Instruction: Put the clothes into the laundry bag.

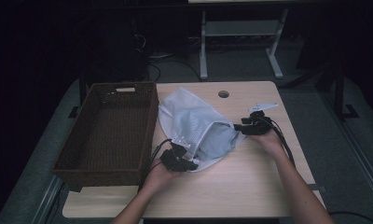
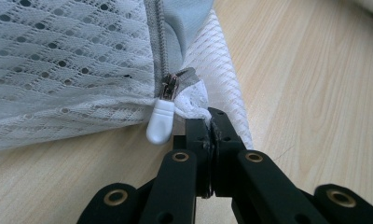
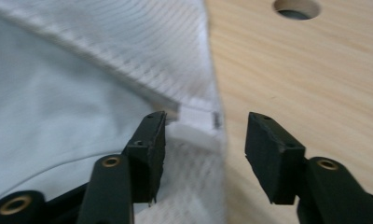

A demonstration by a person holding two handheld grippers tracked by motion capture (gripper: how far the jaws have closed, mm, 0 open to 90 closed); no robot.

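Note:
A white mesh laundry bag point(image 1: 194, 123) lies on the wooden table point(image 1: 250, 186), with light blue cloth point(image 3: 44, 116) inside it. My left gripper point(image 1: 187, 158) sits at the bag's near corner. In the left gripper view its jaws point(image 2: 209, 122) are shut on the mesh at the zipper's end, just right of the white zipper pull point(image 2: 160, 120). My right gripper point(image 1: 238, 127) is at the bag's right corner. Its jaws point(image 3: 205, 135) stand open, and the bag's white corner tab point(image 3: 196, 123) lies between them without either pad touching it.
A dark woven basket point(image 1: 149, 126) stands on the left side of the table, right beside the bag. A round cable hole point(image 1: 223, 94) is in the tabletop behind the bag. Bare wood stretches along the table's near and right parts.

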